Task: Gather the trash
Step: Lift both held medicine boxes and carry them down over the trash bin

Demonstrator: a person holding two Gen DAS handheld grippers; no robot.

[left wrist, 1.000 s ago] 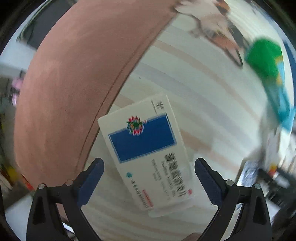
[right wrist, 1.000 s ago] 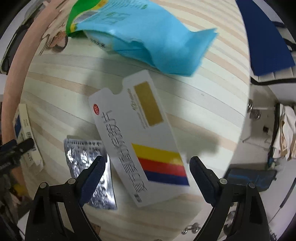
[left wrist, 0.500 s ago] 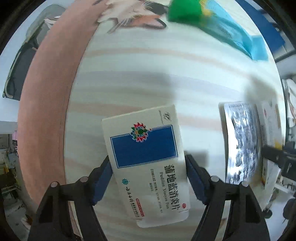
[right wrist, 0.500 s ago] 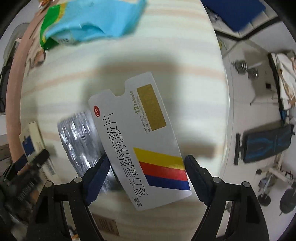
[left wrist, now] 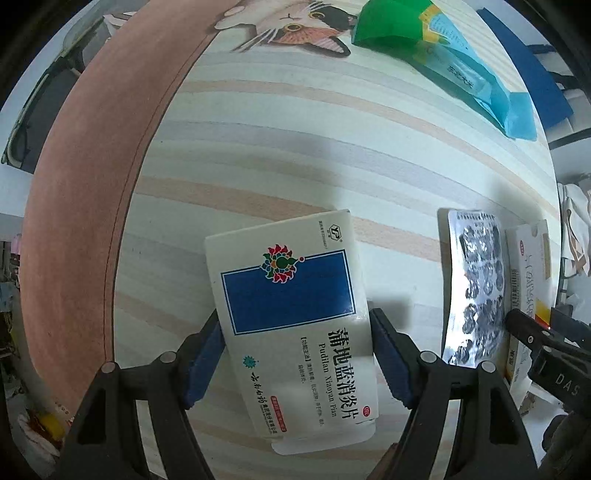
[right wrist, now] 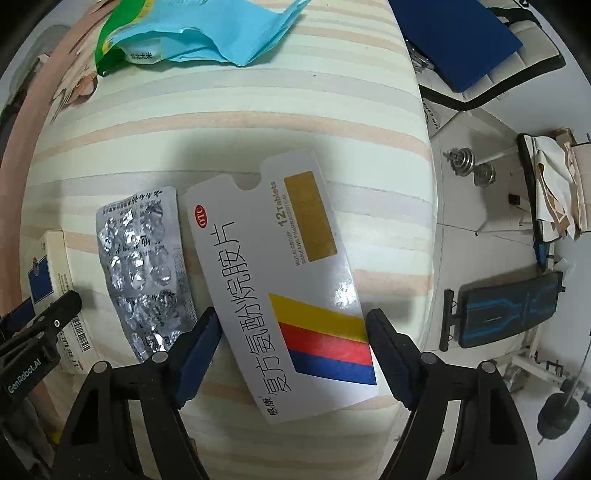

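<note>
A white medicine box with a blue panel (left wrist: 288, 295) lies on the striped tabletop (left wrist: 295, 147). My left gripper (left wrist: 295, 332) points down over it, both pads pressed on its long sides. In the right wrist view, a flat white medicine box with yellow, red and blue stripes (right wrist: 273, 266) sits between the pads of my right gripper (right wrist: 291, 328). Its jaws are closing and touch the box's two edges. A silver blister pack (right wrist: 144, 273) lies on the table between the two boxes.
A crumpled green and blue bag (left wrist: 443, 55) lies at the far side of the table by a cat picture (left wrist: 295, 26). A pink border (left wrist: 92, 184) runs along the left edge. Beyond the right edge are a blue chair (right wrist: 461, 40), dumbbells (right wrist: 469, 166) and a bench (right wrist: 509, 310).
Both grippers rolled and shifted over their boxes, then narrowed from wide open until the pads met the sides of the blue-panel box and the striped box.
</note>
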